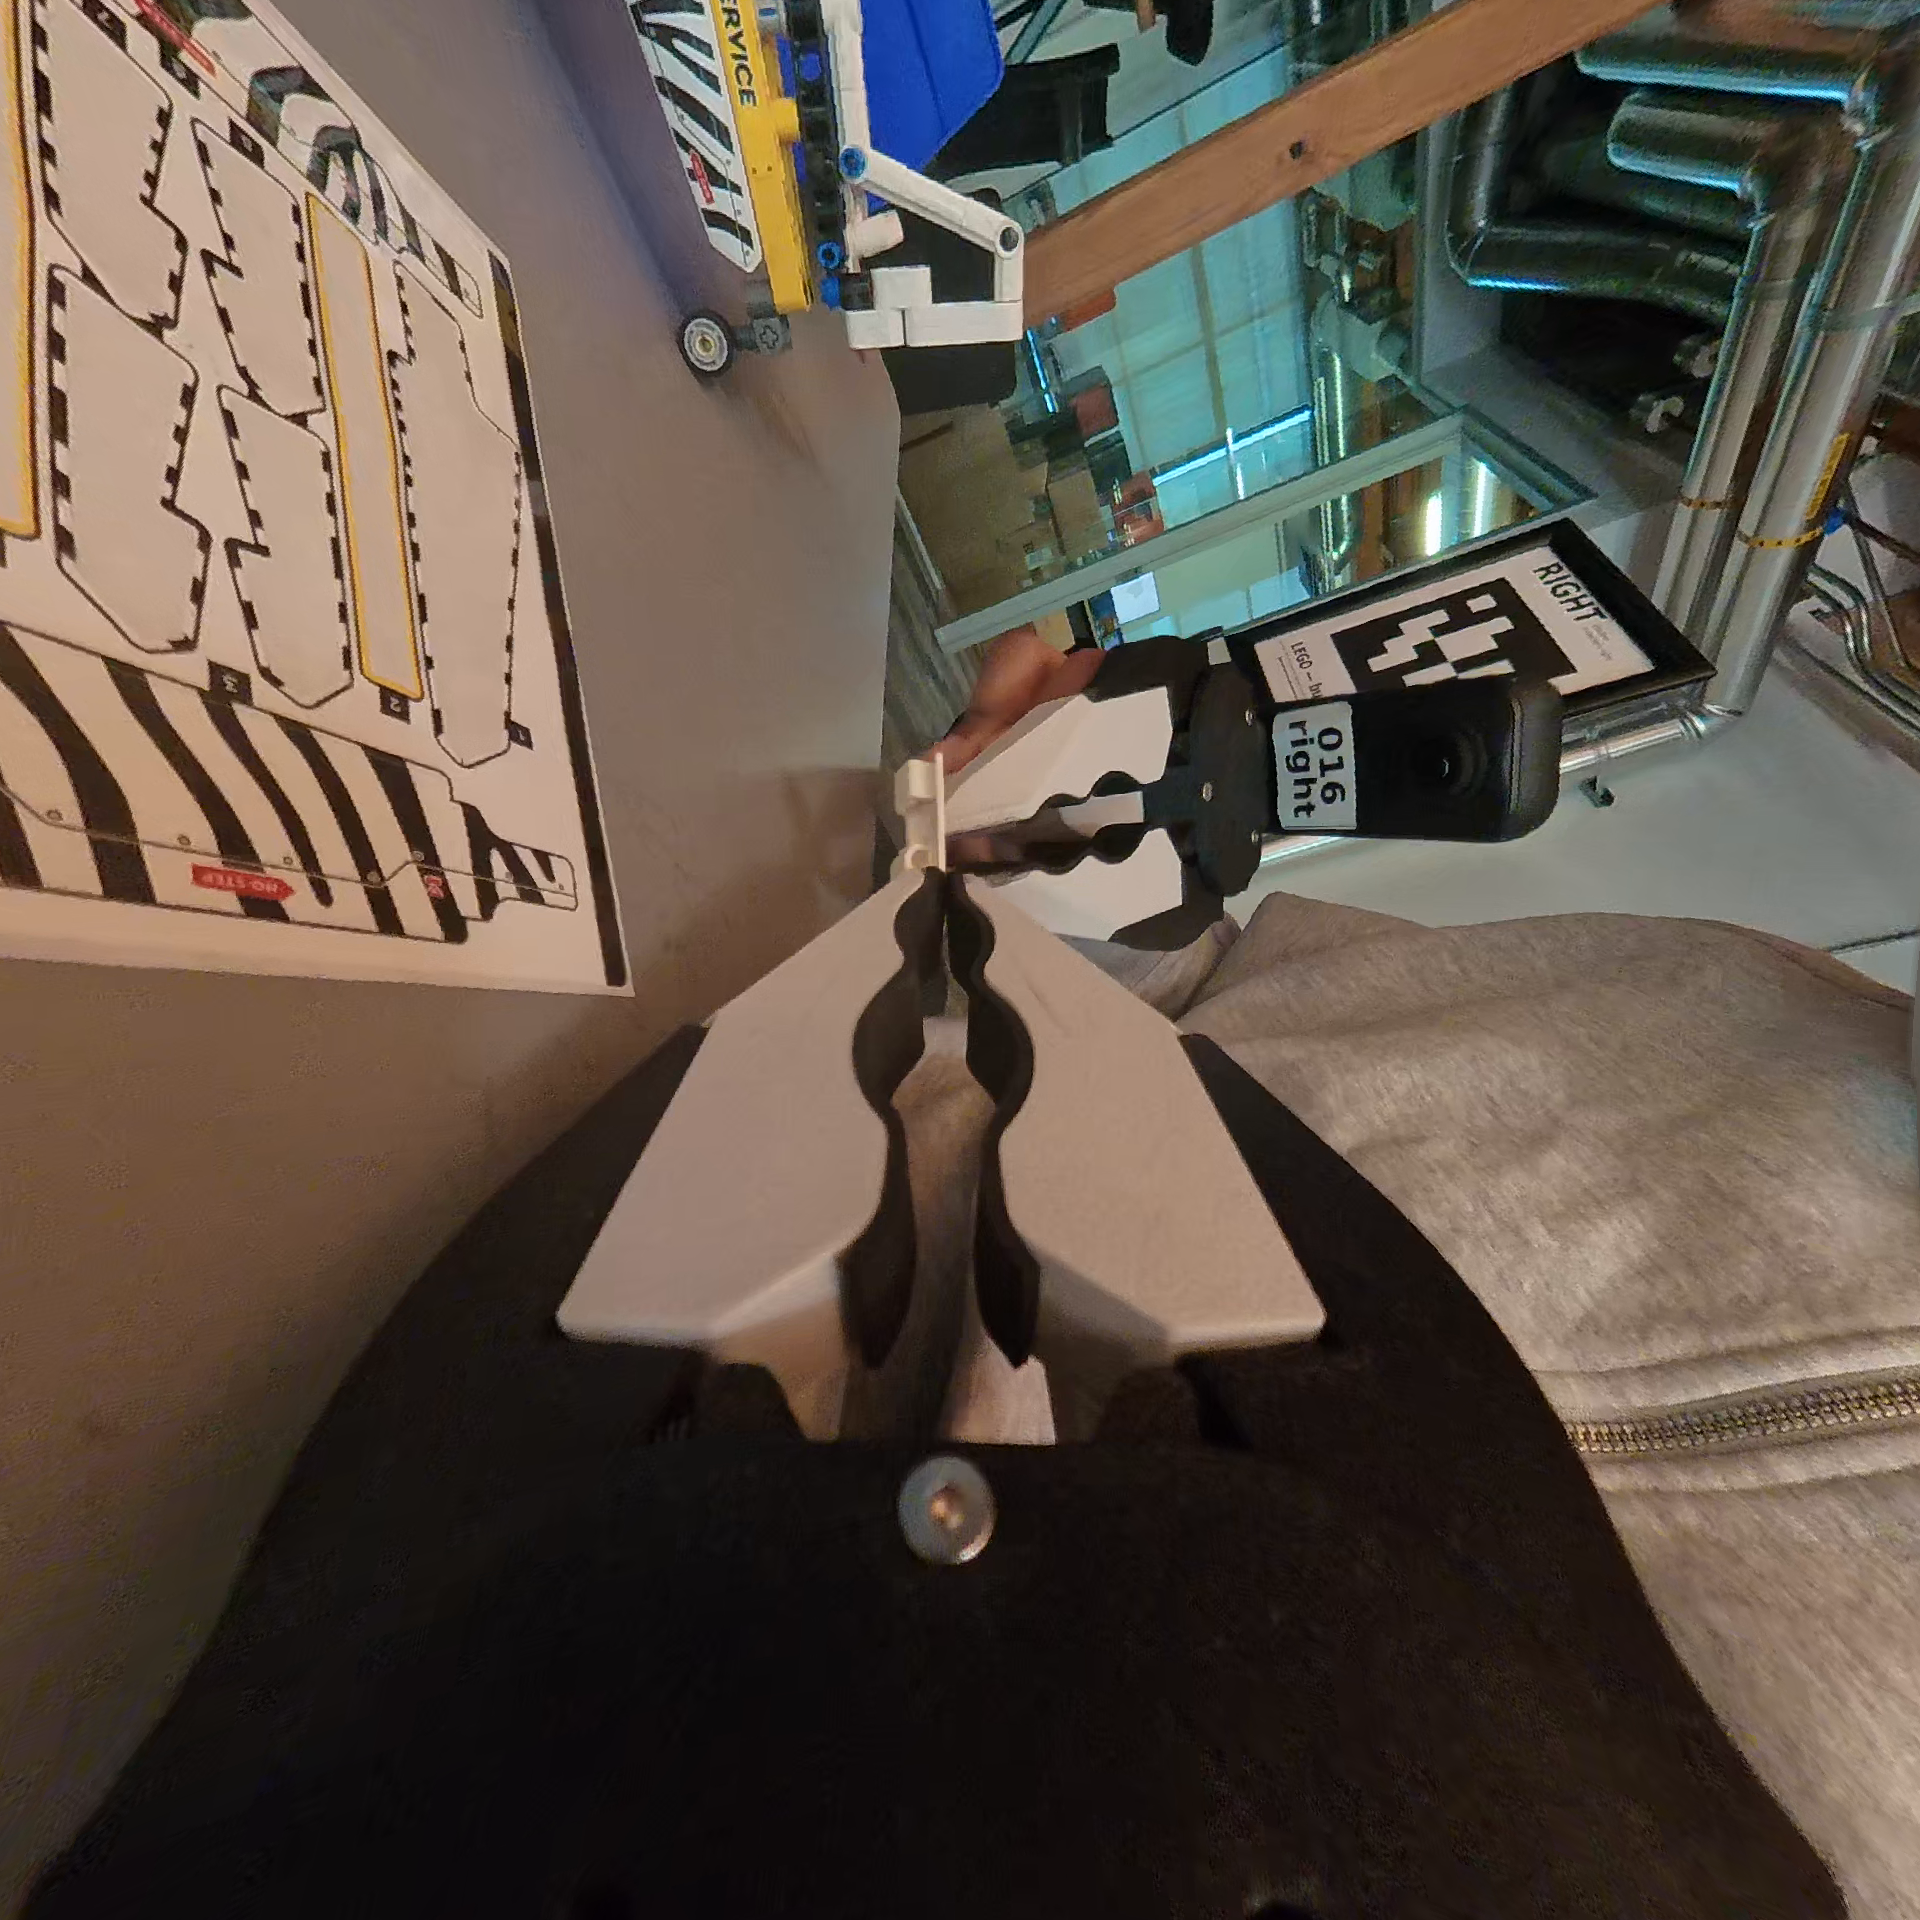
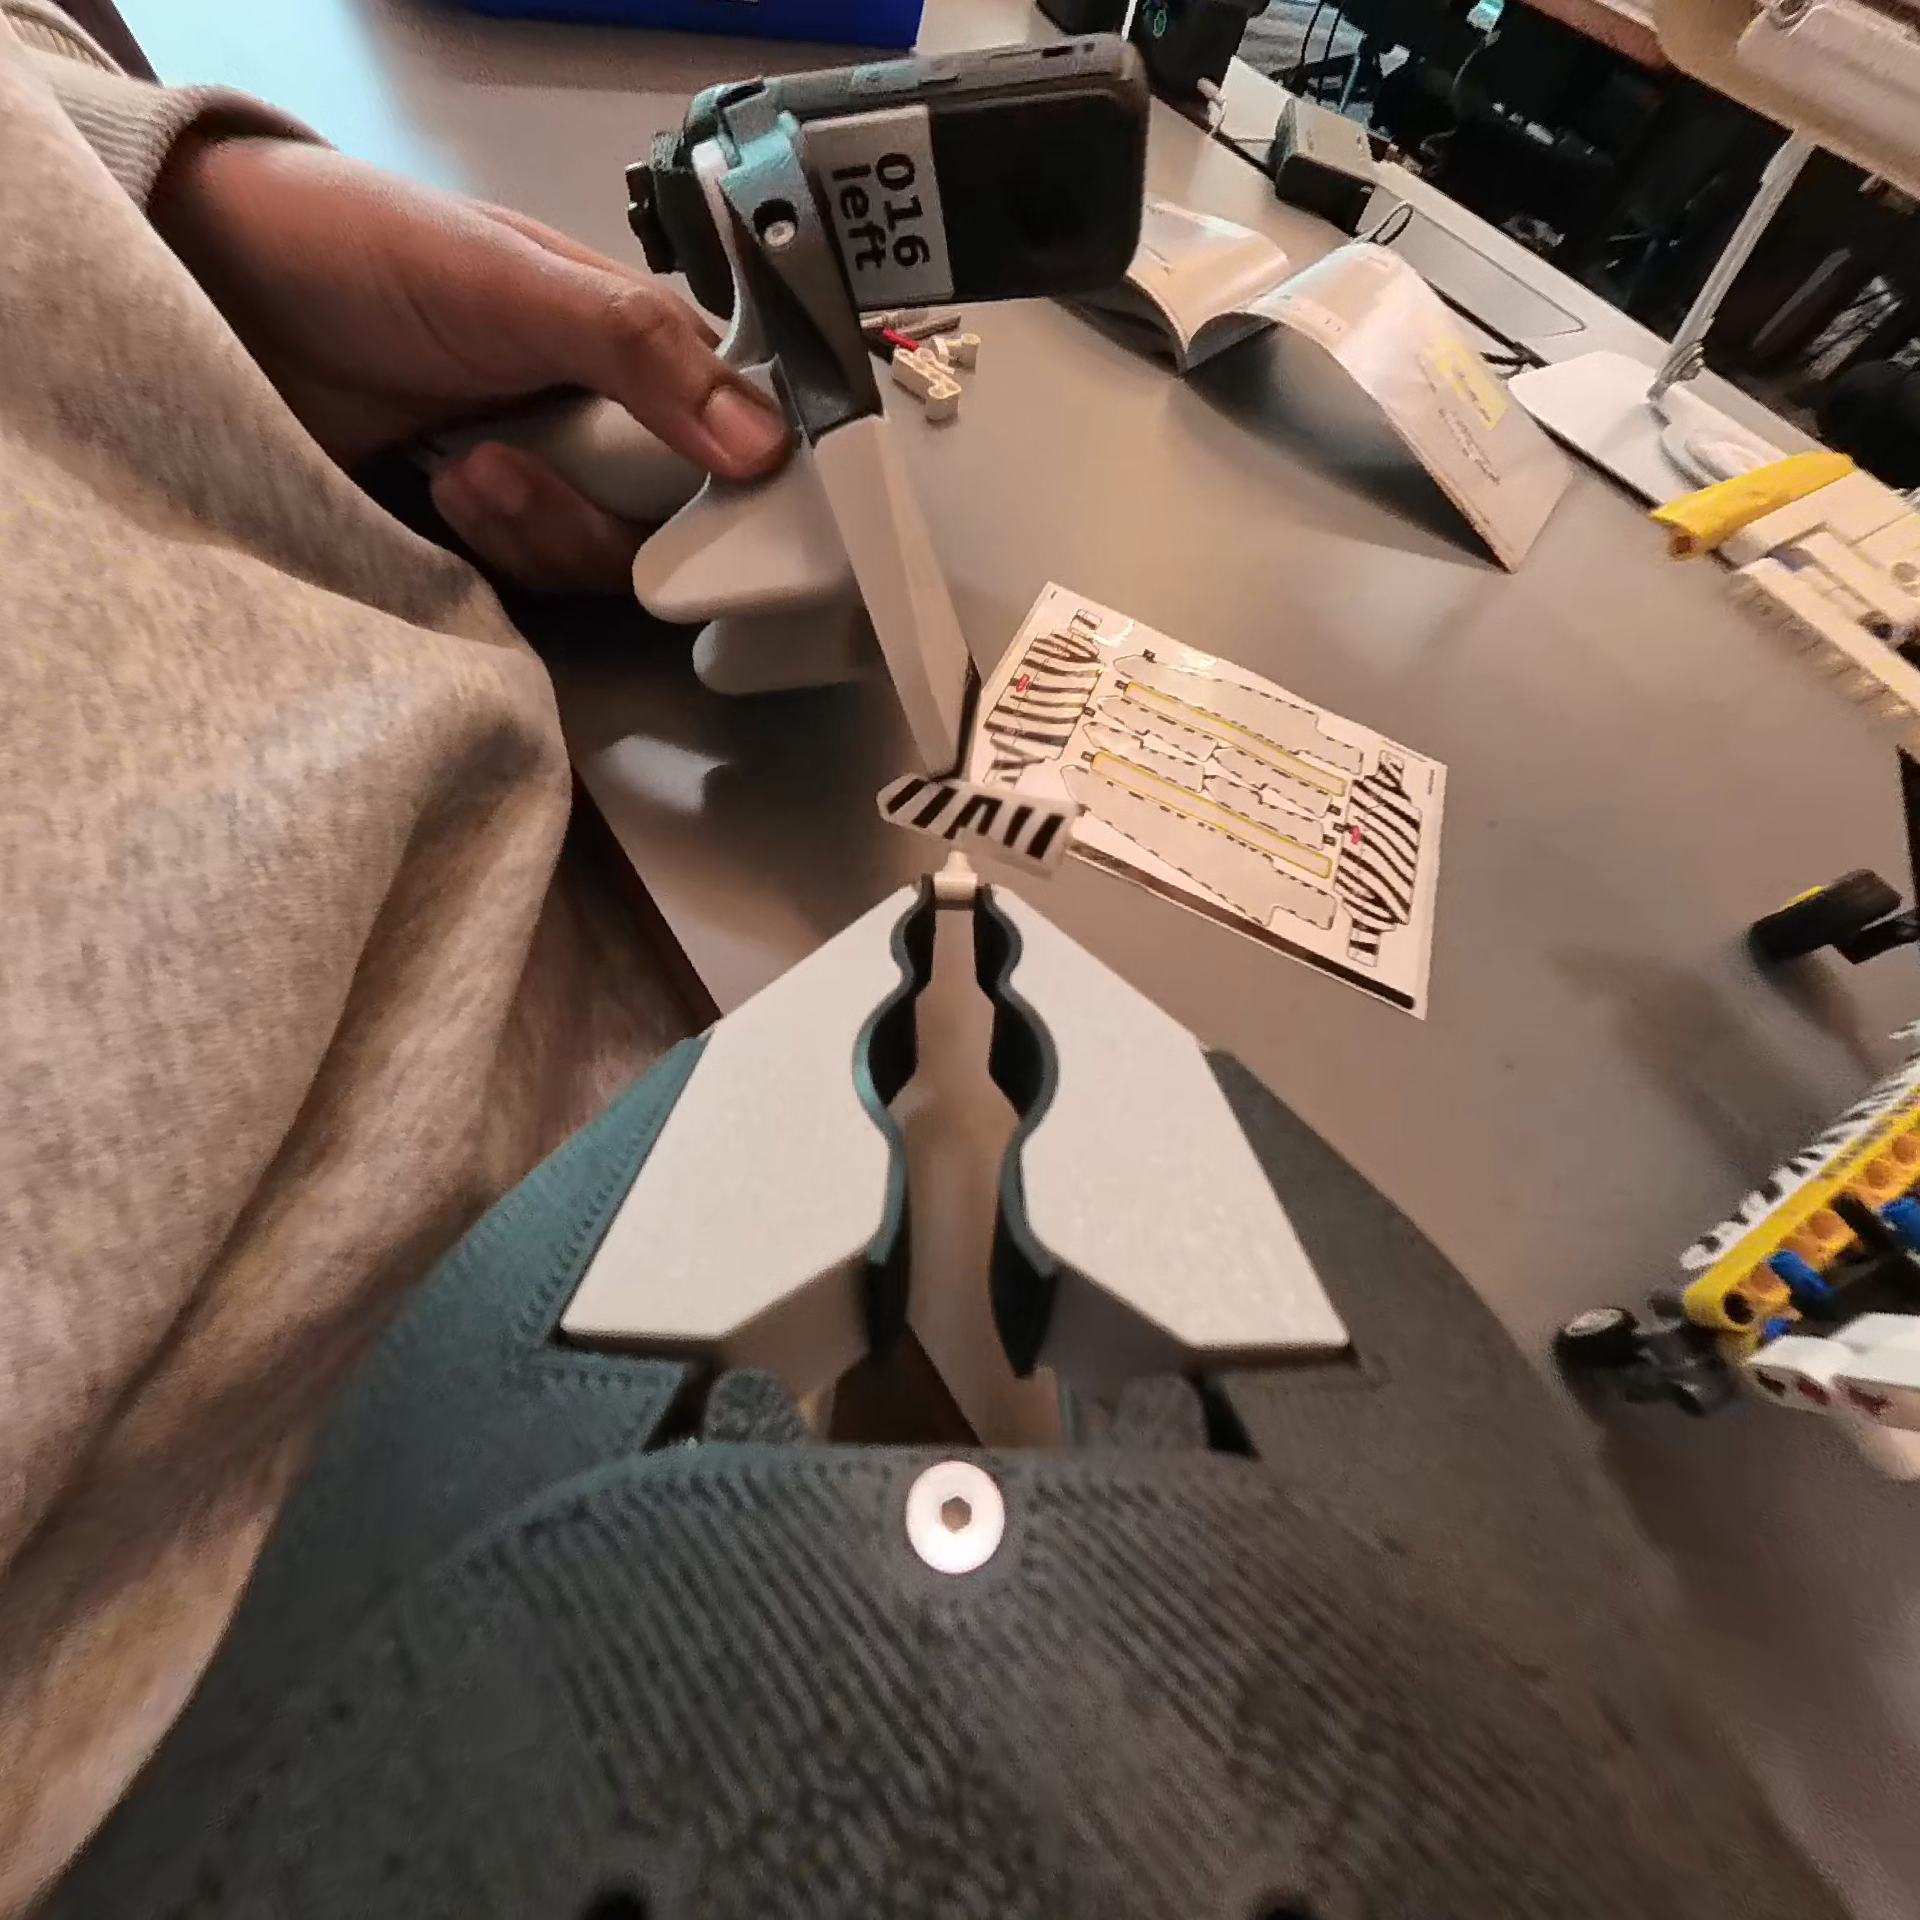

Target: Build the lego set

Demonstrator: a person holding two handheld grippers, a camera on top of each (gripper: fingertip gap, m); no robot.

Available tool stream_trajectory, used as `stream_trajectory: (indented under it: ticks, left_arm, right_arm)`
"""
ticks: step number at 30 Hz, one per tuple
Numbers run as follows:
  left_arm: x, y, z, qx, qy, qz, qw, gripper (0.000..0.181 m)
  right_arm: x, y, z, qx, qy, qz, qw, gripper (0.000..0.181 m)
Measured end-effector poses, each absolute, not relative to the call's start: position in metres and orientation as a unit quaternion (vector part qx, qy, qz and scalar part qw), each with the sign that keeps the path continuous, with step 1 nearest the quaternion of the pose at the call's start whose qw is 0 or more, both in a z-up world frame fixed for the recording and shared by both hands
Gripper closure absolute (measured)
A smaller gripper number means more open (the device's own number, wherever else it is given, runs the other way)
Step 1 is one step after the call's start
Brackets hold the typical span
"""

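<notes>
My left gripper is shut on a small white panel, seen edge-on here. In the right wrist view the panel shows black stripes, and the left gripper pinches its far edge from above. My right gripper is shut on a small white peg that meets the panel's near edge. The right gripper reaches in from the right in the left wrist view. Both hold the parts in the air near the table's edge. The partly built white, yellow and black model stands on the table.
A sticker sheet with striped shapes lies flat on the grey table; it also shows in the left wrist view. An open instruction booklet and loose small pieces lie farther back. A person's grey sleeve fills the left. The tips of both grippers are at nearly the same place.
</notes>
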State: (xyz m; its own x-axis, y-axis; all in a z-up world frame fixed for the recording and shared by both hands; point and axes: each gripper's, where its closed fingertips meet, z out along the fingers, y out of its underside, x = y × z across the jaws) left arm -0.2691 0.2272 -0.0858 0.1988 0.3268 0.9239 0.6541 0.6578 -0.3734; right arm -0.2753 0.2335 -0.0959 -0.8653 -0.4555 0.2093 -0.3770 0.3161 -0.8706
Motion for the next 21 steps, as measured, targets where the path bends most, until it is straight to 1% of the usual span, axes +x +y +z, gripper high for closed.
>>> stream_trajectory:
  ticks: [14,18,21]
  left_arm:
    - [-0.272,0.228,-0.097,-0.410,-0.645,-0.113,0.635,0.177]
    - [-0.272,0.228,-0.095,-0.405,-0.641,-0.117,0.641,0.178]
    - [-0.272,0.226,-0.088,-0.382,-0.631,-0.132,0.662,0.179]
  right_arm:
    - [-0.277,0.233,-0.100,-0.246,0.812,-0.528,0.038,0.175]
    - [-0.277,0.233,-0.097,-0.246,0.806,-0.537,0.036,0.175]
    - [-0.277,0.232,-0.092,-0.247,0.799,-0.548,0.029,0.175]
